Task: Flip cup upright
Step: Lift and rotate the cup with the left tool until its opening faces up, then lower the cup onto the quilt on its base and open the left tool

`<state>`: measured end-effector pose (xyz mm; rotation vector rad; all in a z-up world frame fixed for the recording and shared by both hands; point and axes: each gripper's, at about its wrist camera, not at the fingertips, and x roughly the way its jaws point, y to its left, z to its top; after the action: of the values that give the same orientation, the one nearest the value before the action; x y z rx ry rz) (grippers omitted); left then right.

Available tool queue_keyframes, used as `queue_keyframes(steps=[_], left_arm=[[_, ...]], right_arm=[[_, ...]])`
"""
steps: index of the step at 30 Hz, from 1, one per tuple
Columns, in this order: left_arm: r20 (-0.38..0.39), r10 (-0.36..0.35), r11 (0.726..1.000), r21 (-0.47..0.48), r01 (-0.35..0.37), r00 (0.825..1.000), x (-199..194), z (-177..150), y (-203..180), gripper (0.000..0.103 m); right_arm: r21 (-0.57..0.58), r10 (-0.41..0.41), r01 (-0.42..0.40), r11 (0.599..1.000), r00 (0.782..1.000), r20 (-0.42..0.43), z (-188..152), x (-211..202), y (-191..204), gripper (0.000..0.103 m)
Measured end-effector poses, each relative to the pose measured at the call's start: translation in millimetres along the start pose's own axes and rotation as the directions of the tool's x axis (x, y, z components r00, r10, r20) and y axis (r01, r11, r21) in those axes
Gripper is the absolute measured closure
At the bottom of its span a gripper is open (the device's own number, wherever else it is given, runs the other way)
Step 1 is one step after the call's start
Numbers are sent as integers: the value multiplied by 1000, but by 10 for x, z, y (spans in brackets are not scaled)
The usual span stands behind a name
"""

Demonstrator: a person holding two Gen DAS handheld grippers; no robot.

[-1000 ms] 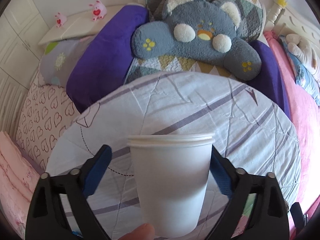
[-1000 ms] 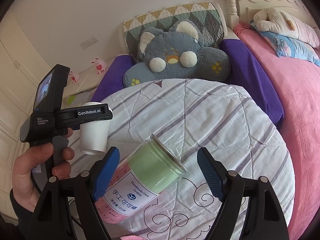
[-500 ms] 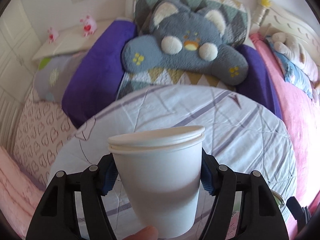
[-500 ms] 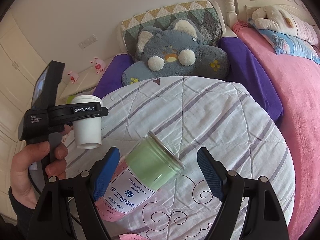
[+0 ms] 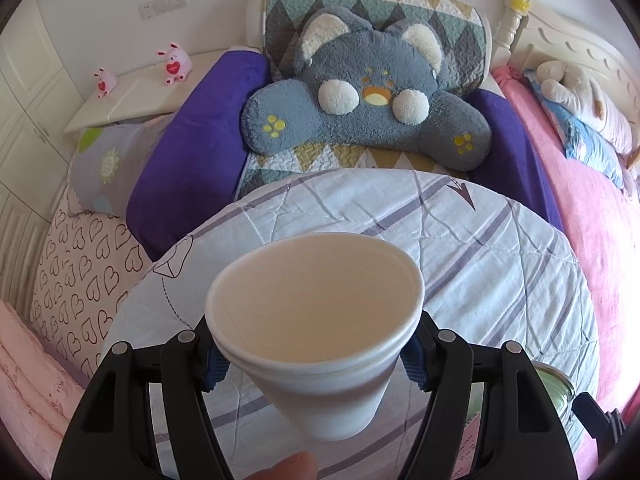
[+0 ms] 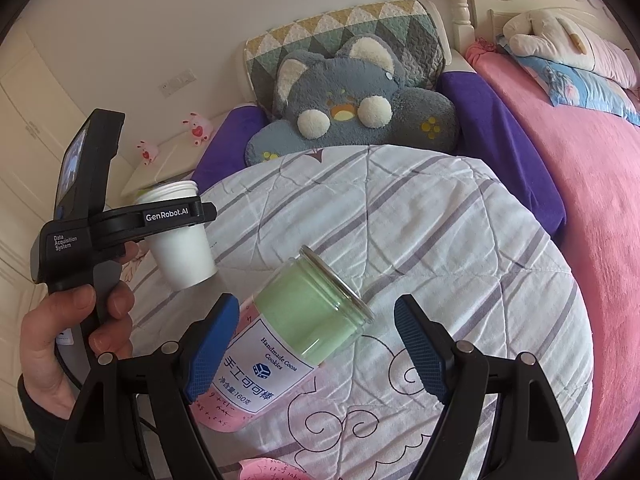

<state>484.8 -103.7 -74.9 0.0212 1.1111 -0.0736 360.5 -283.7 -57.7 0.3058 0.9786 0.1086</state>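
My left gripper (image 5: 314,354) is shut on a white paper cup (image 5: 320,360), held in the air with its open mouth up and tilted toward the camera. The right wrist view shows the same cup (image 6: 182,246) held upright by the left gripper (image 6: 176,216) above the left edge of the round table (image 6: 460,248). My right gripper (image 6: 316,344) is open and empty, its fingers on either side of a green jar (image 6: 304,320) that lies on its side on the table.
The round table (image 5: 500,260) is covered by a white striped quilt. A grey cat plush (image 5: 368,108), purple cushions (image 5: 200,140) and a pink bed (image 6: 580,184) lie behind it. Pink paper (image 6: 268,470) lies near the front edge.
My left gripper closed on the cup, then rose and tipped, so the cup's open mouth now shows. The right gripper and jar have hardly moved.
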Motion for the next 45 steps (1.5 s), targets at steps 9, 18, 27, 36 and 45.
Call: queue_keyframes(steps=[9, 18, 27, 36, 45], left_arm=[[71, -10, 1000, 7, 9, 997, -212, -85, -11, 35], [226, 55, 998, 20, -61, 973, -494, -223, -61, 34], [212, 45, 999, 0, -46, 976, -384, -371, -36, 35], [108, 36, 999, -3, -36, 994, -217, -425, -31, 35], [100, 57, 998, 25, -60, 993, -284, -444, -89, 25]], right_arm=[[-5, -1, 1, 1000, 1000, -12, -73, -12, 36, 22], [-13, -2, 2, 1000, 1000, 1, -114, -111, 92, 22], [-14, -6, 6, 1000, 1000, 9, -177, -210, 102, 22], [-11, -4, 4, 1000, 1000, 14, -179, -249, 83, 22], [-3, -9, 9, 1000, 1000, 25, -205, -341, 80, 22]])
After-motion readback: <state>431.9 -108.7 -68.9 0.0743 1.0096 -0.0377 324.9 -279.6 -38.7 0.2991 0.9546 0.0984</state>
